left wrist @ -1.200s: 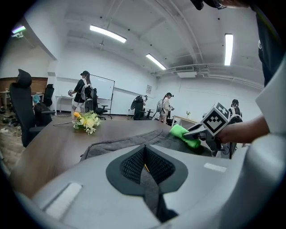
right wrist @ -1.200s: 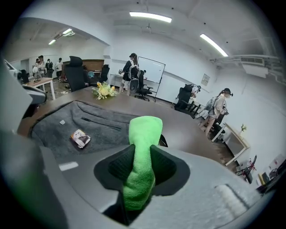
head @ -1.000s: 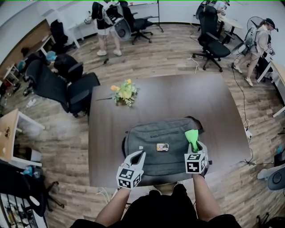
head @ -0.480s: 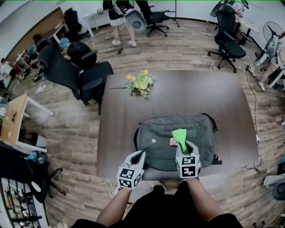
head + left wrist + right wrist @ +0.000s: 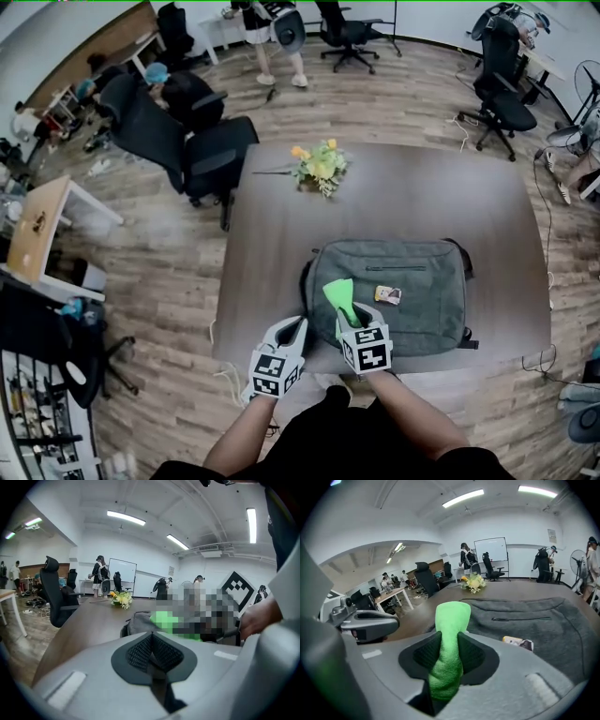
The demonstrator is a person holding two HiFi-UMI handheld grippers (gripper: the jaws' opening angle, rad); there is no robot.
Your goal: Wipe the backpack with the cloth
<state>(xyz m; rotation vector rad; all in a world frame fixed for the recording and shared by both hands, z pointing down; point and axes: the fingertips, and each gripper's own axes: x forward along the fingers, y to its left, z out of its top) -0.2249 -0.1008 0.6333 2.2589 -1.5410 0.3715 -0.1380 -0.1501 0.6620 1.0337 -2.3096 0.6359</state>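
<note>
My right gripper [image 5: 349, 321] has its jaws clamped on the green cloth [image 5: 338, 294]. The cloth's free end stands up over the left end of the grey backpack [image 5: 417, 277], but I cannot tell whether it touches the fabric. The backpack lies flat on the table [image 5: 272, 244], with a small card [image 5: 387, 294] on its top, just right of the cloth. My left gripper [image 5: 291, 328] hangs off the backpack's near left corner, jaws pressed together on nothing. In the left gripper view most of the backpack is hard to make out.

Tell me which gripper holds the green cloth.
The right gripper: its jaws clamp the green cloth. The left gripper is shut with nothing between its jaws.
</note>
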